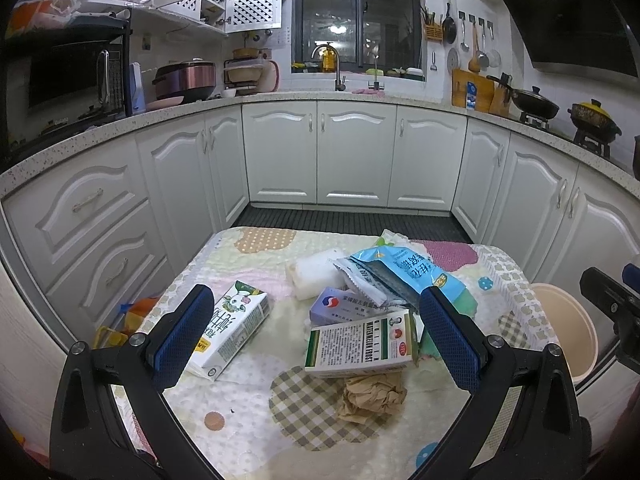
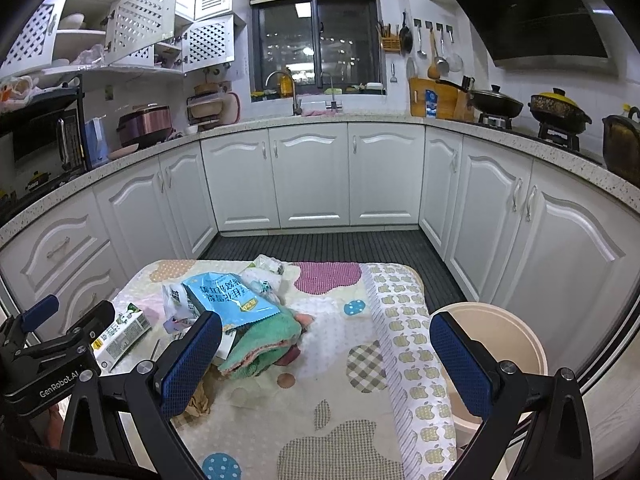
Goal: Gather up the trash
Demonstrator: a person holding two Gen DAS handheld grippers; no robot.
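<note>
The left gripper (image 1: 310,332) and the right gripper (image 2: 326,350) both hover with jaws spread wide and nothing between them. Only the left wrist view shows the crumpled brown paper (image 1: 374,396), just in front of the green-and-white medicine box (image 1: 360,344), whose long axis runs left to right. That box lies amid trash on the patterned tablecloth (image 1: 248,420), with the beige bin (image 2: 500,344) to its right, in a white-cabinet kitchen.

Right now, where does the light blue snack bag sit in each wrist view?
Left wrist: light blue snack bag lies right of centre, atop the box pile, by the tool's right finger.
Right wrist: bag lies left of centre, above the green towel.
Shared landmark: beige bin off the table's right edge.
</note>
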